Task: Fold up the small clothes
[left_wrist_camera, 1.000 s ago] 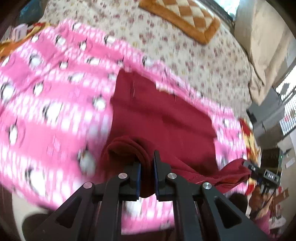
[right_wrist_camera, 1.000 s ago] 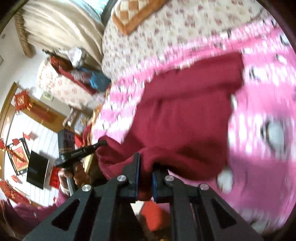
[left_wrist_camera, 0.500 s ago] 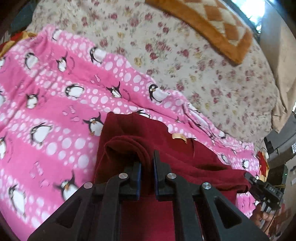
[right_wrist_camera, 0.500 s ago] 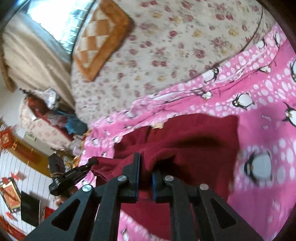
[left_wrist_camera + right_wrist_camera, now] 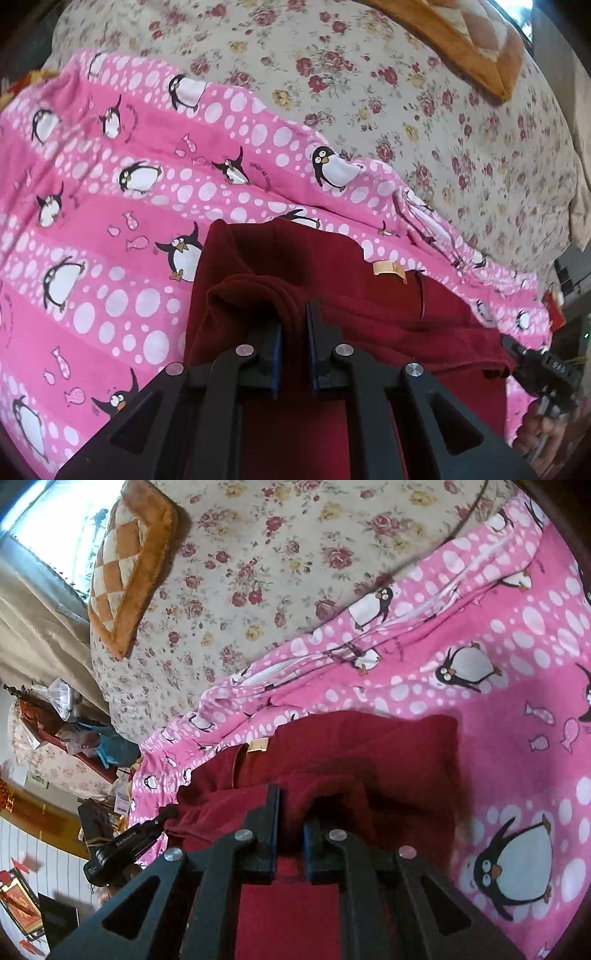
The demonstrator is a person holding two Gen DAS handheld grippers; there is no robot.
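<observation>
Fold in progress: left gripper (image 5: 293, 325) and right gripper (image 5: 290, 821), jaws clamped on the dark red garment's (image 5: 332, 280) near edge, over the penguin blanket (image 5: 110, 206) (bed). Next: lay edge flat, release.

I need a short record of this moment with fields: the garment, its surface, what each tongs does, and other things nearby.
garment: dark red garment, partly folded over itself, small tan label showing
surface: pink penguin blanket on a floral bedspread
left tongs: shut on a bunched edge of the garment
right tongs: shut on another edge of the garment
nearby: orange checked cushion on the bedspread
</observation>
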